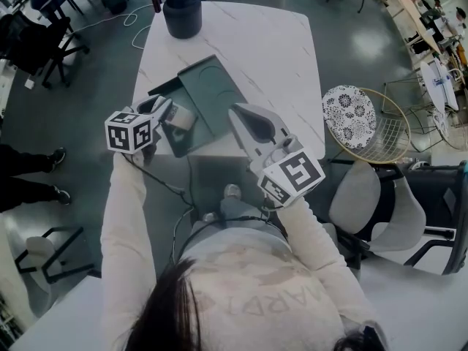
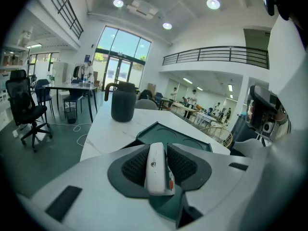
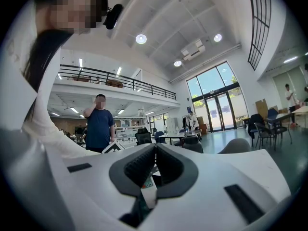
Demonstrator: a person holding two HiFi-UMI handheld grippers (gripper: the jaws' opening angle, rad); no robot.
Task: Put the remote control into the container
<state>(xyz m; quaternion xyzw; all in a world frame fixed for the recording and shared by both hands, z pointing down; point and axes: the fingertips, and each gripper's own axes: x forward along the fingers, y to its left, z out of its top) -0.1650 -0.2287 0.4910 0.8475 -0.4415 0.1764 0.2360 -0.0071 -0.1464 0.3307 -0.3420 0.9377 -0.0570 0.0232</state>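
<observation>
Remote control point(image 2: 156, 170), which we held clamped in the left tongs point(image 1: 167, 110), long axis along them, hung over the container point(image 1: 208, 86) at the tabletop point(image 1: 256, 42) near edge; right tongs point(image 1: 247, 119) closed, empty.

remote control point(image 2: 156, 170): I saw smooth, glossy white plastic
container point(image 1: 212, 86): looked matt dark-green plastic
table point(image 1: 270, 50): I read a smooth, marble-patterned top

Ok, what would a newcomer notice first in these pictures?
The slim white remote control clamped in the left gripper, over the table's near edge, stands out. Just beyond lies the dark green rectangular container on the white marble table, with a dark grey jug at the far end.
</observation>
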